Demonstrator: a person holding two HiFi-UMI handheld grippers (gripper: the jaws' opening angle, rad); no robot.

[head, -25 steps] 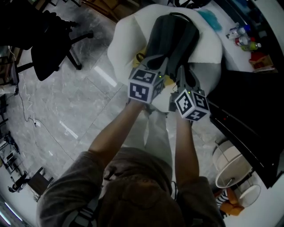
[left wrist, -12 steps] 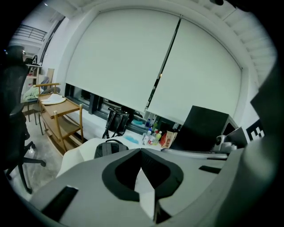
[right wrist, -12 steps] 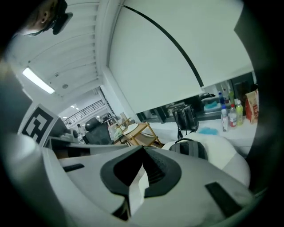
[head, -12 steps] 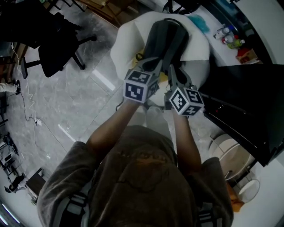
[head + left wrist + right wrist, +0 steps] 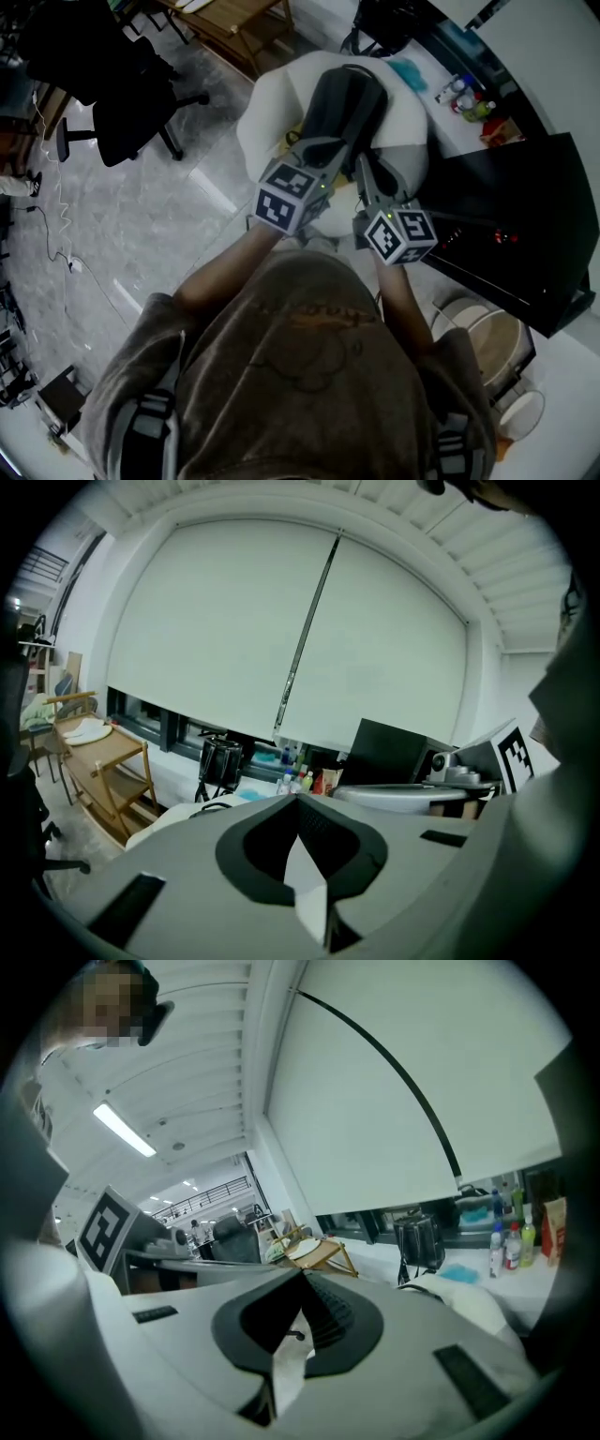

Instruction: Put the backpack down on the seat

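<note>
A dark grey backpack [image 5: 343,94] lies lengthwise on a white, soft, rounded seat [image 5: 272,117] in the head view. Both grippers are held up above the backpack's near end, closer to the camera than the bag. My left gripper [image 5: 317,148] is shut with nothing between its jaws; in the left gripper view [image 5: 298,801] its tips meet, with only the room beyond. My right gripper [image 5: 365,169] is likewise shut and empty, and its tips meet [image 5: 302,1275] in the right gripper view. The seat [image 5: 483,1309] shows low behind the tips.
A black office chair [image 5: 117,94] stands at the left and a wooden rack [image 5: 234,23] at the back. A black desk [image 5: 511,220] runs along the right. Bottles [image 5: 464,94] and a teal cloth [image 5: 408,73] lie on a white ledge behind the seat. Round white tubs [image 5: 487,342] sit on the floor.
Both grippers have risen toward the camera, away from the backpack, staying shut. The backpack has stayed on the white seat.
</note>
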